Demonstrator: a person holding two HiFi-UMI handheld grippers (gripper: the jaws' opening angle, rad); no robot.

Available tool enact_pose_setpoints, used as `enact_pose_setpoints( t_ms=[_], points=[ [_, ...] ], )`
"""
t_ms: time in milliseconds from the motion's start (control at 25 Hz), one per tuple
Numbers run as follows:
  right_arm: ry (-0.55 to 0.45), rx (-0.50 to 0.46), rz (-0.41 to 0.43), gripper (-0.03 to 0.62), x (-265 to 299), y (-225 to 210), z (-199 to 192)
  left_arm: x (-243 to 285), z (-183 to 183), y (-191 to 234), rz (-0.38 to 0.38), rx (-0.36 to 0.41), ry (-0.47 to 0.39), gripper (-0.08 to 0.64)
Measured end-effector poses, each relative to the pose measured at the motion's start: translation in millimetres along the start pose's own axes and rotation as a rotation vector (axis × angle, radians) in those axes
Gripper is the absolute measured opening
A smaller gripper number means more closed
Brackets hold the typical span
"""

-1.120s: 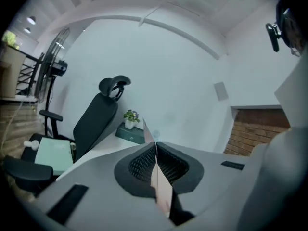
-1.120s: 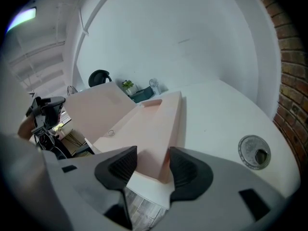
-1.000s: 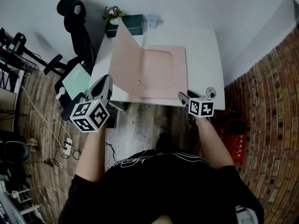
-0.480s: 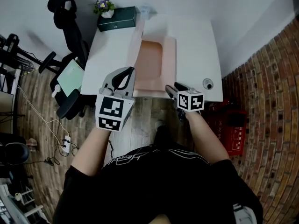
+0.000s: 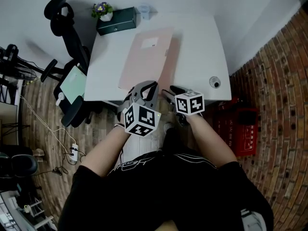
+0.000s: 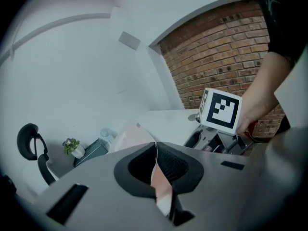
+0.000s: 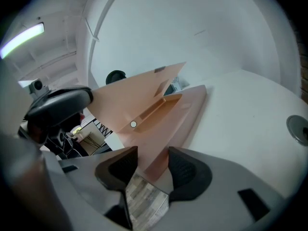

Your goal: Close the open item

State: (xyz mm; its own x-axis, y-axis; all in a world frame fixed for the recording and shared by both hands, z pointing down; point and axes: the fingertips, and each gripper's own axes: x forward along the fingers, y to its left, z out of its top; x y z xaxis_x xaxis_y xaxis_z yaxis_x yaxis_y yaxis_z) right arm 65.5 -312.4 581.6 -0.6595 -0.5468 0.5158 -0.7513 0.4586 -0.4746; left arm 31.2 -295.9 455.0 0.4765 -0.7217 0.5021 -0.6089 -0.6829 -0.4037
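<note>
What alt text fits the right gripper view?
A pink folder lies partly open on a white table, cover slanting above the base. The base's corner lies between the right gripper's jaws, which are apart and have just been closing.

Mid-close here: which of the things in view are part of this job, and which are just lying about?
Job:
- pink folder, cover nearly down
- left claw, shut on the cover's edge
- right claw, open, jaws just closing a little round the folder's lower corner

Lying about:
- green box
- potted flower
- office chair
- round fitting on the table
</note>
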Motion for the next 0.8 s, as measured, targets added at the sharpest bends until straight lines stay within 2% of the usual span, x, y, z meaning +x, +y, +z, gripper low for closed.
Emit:
enact_pose_setpoints(
  t_ms=[320, 520, 800],
  points=[
    [0.028, -0.033, 0.030, 0.204, 5, 9, -3, 26, -33, -37, -0.027, 0.110, 0.040, 0.037],
    [0.039, -0.055, 0.062, 0.204, 6, 13, -4, 33, -49, -46, -0.037, 0.117, 0.054, 0.037],
    [0.059, -0.109, 0.110, 0.211, 2, 15, -5, 37, -54, -50, -0.057, 0.100, 0.056, 0.037]
  ],
)
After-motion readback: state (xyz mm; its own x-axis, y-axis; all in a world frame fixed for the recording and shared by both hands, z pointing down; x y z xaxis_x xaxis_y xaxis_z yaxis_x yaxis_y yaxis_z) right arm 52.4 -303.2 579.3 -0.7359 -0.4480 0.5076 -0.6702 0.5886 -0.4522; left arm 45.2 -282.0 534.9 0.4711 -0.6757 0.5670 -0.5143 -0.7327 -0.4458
